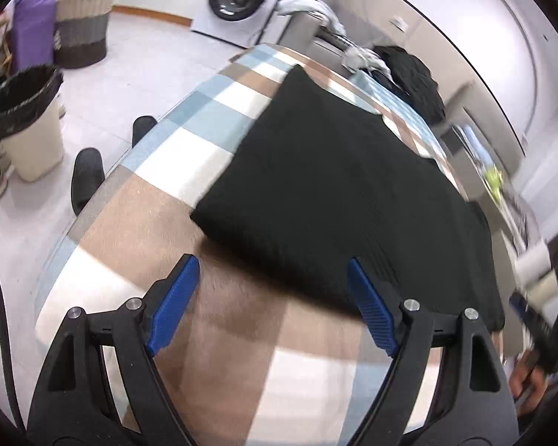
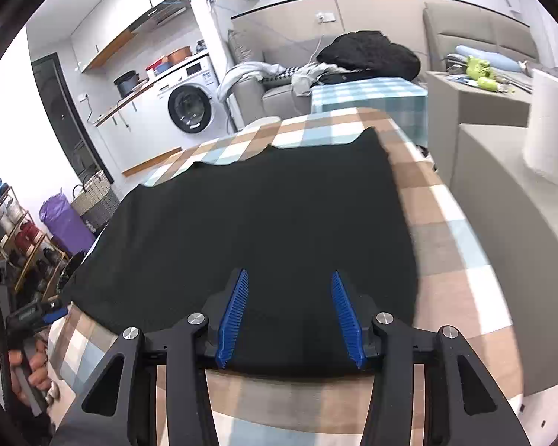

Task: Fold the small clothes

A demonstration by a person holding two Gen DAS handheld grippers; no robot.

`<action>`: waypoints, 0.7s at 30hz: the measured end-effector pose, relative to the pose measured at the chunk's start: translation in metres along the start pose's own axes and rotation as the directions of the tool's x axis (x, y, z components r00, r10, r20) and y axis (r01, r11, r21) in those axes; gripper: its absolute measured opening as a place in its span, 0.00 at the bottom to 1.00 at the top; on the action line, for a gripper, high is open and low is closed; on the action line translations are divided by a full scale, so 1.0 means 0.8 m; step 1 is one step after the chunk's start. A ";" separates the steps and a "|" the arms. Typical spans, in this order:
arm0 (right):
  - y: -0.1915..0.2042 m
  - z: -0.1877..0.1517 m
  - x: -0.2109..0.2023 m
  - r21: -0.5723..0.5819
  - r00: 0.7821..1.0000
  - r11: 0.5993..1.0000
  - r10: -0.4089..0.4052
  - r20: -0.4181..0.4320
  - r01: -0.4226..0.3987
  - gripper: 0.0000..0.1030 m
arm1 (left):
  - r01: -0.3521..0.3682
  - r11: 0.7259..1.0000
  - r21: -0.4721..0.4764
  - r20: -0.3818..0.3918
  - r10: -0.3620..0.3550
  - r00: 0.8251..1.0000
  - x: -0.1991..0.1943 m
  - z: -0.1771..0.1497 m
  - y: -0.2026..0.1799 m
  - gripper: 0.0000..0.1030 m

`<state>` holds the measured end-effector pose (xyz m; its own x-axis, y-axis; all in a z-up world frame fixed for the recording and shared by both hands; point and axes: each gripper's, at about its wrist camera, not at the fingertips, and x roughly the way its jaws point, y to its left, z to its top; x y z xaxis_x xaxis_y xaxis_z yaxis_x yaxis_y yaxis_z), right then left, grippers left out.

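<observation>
Both grippers hover with jaws apart over a black garment on a checked table.

Left gripper (image 1: 273, 267) hangs with its blue pads (image 1: 173, 306) spread wide above the bare cloth (image 1: 238, 319), just off the garment's (image 1: 334, 186) near edge, holding nothing. Right gripper (image 2: 289, 277) has its pads (image 2: 234, 319) parted over the garment's (image 2: 249, 215) near hem, not pressing it. Folded flat, the garment covers most of the table (image 2: 461, 245). Behind stand a washer (image 2: 188, 106), a sofa (image 2: 279, 93) piled with clothes, and a bin (image 1: 28, 122) on the floor.
</observation>
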<state>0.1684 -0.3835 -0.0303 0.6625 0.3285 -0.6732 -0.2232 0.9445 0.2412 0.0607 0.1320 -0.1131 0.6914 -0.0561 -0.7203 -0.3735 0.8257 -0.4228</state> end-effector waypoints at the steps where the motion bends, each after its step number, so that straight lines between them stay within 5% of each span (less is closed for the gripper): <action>1: 0.005 -0.002 0.002 -0.008 1.000 1.000 -0.002 -0.001 0.002 0.46 | -0.008 1.000 -0.008 0.009 0.008 1.000 0.004 0.006 0.000 0.73; 3: 0.013 -0.005 0.006 -0.020 1.000 1.000 0.002 -0.001 -0.002 0.46 | -0.021 0.999 -0.029 0.020 0.022 1.000 0.017 0.018 0.001 0.62; 6: 0.021 -0.006 0.014 -0.027 1.000 1.000 0.007 -0.004 -0.007 0.46 | -0.079 0.996 -0.041 0.027 0.080 0.996 0.040 0.035 -0.004 0.21; 7: 0.025 -0.005 0.016 -0.032 1.000 0.999 0.005 -0.004 -0.005 0.46 | -0.061 0.997 -0.053 0.018 0.062 0.998 0.046 0.039 -0.004 0.17; 21: 0.047 -0.006 0.049 -0.079 0.996 0.996 0.039 -0.077 -0.045 0.47 | -0.115 0.993 0.001 0.150 0.114 0.982 -0.026 0.011 -0.003 0.12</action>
<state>0.1828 -0.3351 -0.0510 0.5964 0.3650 -0.7149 -0.3090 0.9264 0.2152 0.0524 0.1359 -0.0922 0.7296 0.1231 -0.6727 -0.4498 0.8274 -0.3364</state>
